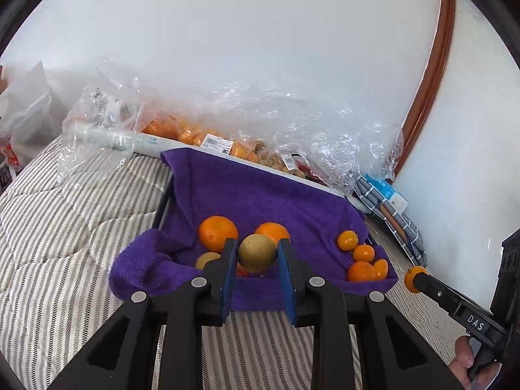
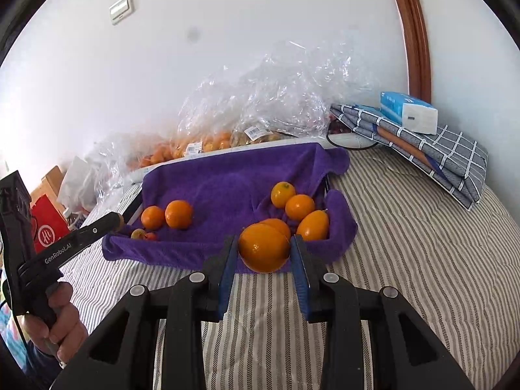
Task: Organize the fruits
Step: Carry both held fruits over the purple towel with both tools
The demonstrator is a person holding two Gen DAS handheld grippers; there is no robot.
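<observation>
Currently the left gripper point(image 1: 257, 253) is clamped on a round tan-brown fruit point(image 1: 256, 253), blue pads touching it on both sides, held over the near-left part of the purple towel point(image 1: 260, 195). The right gripper point(image 2: 264, 251) is closed on a small orange citrus point(image 2: 264, 252), pinched between both pads, just at the towel's near-right edge.

The towel lines a tray on a striped bedspread point(image 1: 65, 227). Left group on the towel: two oranges point(image 1: 218, 234) side by side, one more tan fruit point(image 1: 208, 259) plus something small and reddish, partly hidden behind the left finger. Right group: four small citrus point(image 1: 361, 260) bunched together, touching each other, well apart from the left group.

Behind the tray, against the wall: clear plastic bags point(image 2: 260, 104) with more orange fruit inside, barcode labels visible. A folded checked cloth point(image 2: 422, 149) sits to the right, with a tissue pack point(image 2: 408, 112) on top.
</observation>
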